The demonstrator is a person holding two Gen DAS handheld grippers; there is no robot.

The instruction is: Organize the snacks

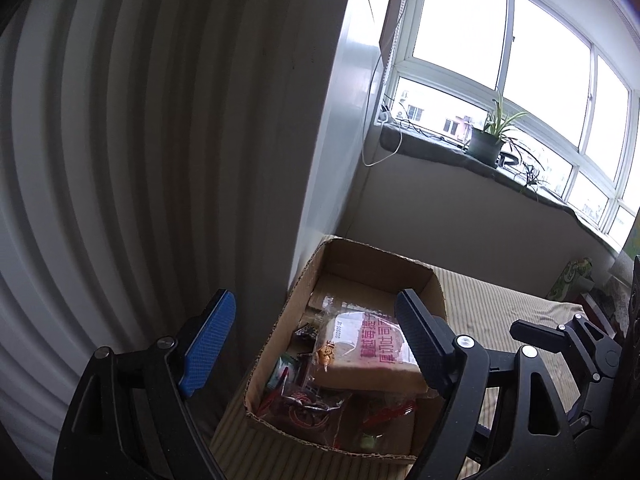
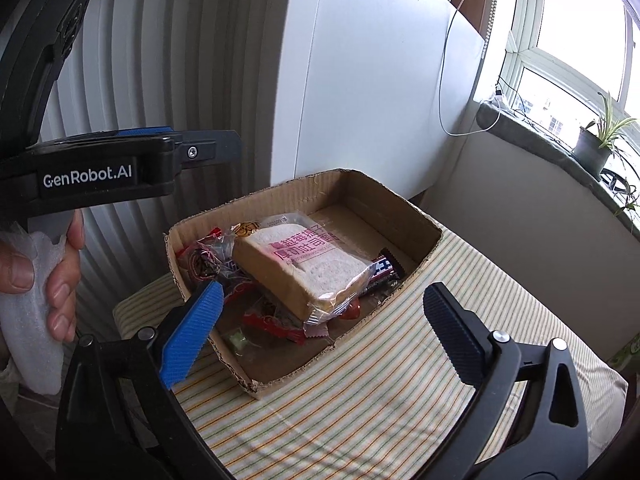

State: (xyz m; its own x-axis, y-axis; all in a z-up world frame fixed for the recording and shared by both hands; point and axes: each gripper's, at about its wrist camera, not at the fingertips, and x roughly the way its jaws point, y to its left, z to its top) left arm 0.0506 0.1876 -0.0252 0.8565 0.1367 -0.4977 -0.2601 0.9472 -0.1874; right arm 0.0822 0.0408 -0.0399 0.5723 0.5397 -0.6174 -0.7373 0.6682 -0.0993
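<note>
Both the left gripper and right gripper gape wide, holding nothing. Just ahead of their fingertips sits the cardboard box, wrapped bread topping the snacks inside.

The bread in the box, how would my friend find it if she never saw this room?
Look for the striped cloth below the window, where an open cardboard box sits. Inside lies a heap of small snack packets, and on top rests the bread. It is the biggest thing there: a thick pale slice in clear wrap with pink writing, unlike the small red and dark wrappers around it.
</note>
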